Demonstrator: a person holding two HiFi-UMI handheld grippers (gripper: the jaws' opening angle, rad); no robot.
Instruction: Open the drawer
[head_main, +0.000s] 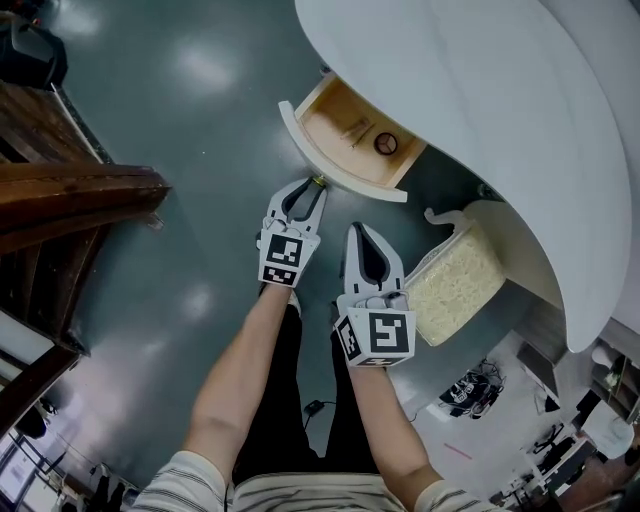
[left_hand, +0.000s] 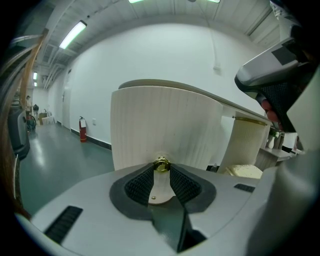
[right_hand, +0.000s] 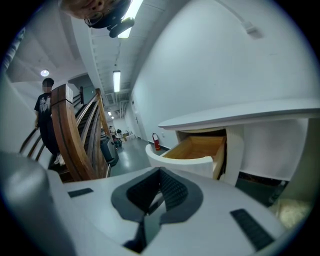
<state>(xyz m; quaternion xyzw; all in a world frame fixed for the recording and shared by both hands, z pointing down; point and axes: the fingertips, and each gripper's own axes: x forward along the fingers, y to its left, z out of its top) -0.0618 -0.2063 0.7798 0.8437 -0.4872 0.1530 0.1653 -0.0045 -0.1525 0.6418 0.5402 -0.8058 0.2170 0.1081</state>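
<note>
Left gripper (head_main: 316, 188) clamped on the open drawer's knob.

Seen from the left gripper view, the two ribbed pads (left_hand: 141, 183) close on the small brass knob (left_hand: 161, 164), which sits on the curved white front of the drawer (left_hand: 165, 125). The drawer (head_main: 330, 165) stands open from under the white rounded desk (head_main: 480, 90); its wooden inside holds a small round dark object (head_main: 386, 144) and something thin that is too small to name. The right gripper (head_main: 358, 230) hangs just beside the left one, jaws together on nothing, apart from the drawer. Under the desk, a clear tub (head_main: 432, 262) on the grey floor (head_main: 180, 120) is full of pale, crumbly-looking stuff.
</note>
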